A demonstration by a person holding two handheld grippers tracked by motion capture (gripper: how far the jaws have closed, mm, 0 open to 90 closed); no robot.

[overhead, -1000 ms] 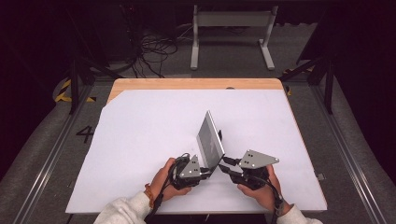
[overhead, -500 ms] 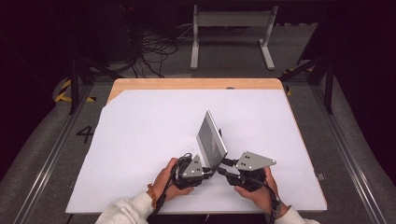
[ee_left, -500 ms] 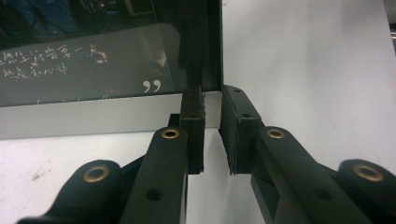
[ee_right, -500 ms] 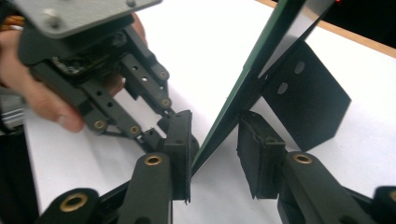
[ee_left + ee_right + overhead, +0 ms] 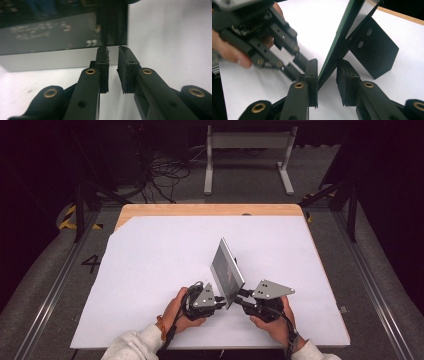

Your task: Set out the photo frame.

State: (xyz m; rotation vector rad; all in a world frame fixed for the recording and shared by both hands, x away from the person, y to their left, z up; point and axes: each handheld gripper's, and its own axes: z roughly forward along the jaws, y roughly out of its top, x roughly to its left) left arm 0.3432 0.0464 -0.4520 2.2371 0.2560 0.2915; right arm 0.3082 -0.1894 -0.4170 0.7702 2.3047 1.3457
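Note:
A thin flat panel (image 5: 227, 272) with a dark glossy face stands tilted on the white table. A black bracket (image 5: 374, 53) props it from behind. My left gripper (image 5: 222, 301) points at the panel's (image 5: 50, 40) front face near its lower corner, with its jaws a narrow gap apart and nothing between them. My right gripper (image 5: 240, 296) comes from the other side. Its jaws have just been closing, with the panel's near lower corner (image 5: 329, 65) between them. One pad (image 5: 313, 75) lies on the front face and the other pad's tip meets the back. The left gripper (image 5: 294, 65) shows close beside that corner.
A white sheet (image 5: 165, 255) covers the table, with the wooden edge (image 5: 210, 210) showing at the far side. Beyond the table lie cables (image 5: 167, 172) and a grey stand (image 5: 247, 142) on the dark floor. Metal rails run along both sides.
The right hand has shifted slightly at the panel's lower corner. The left hand and the panel have kept their place.

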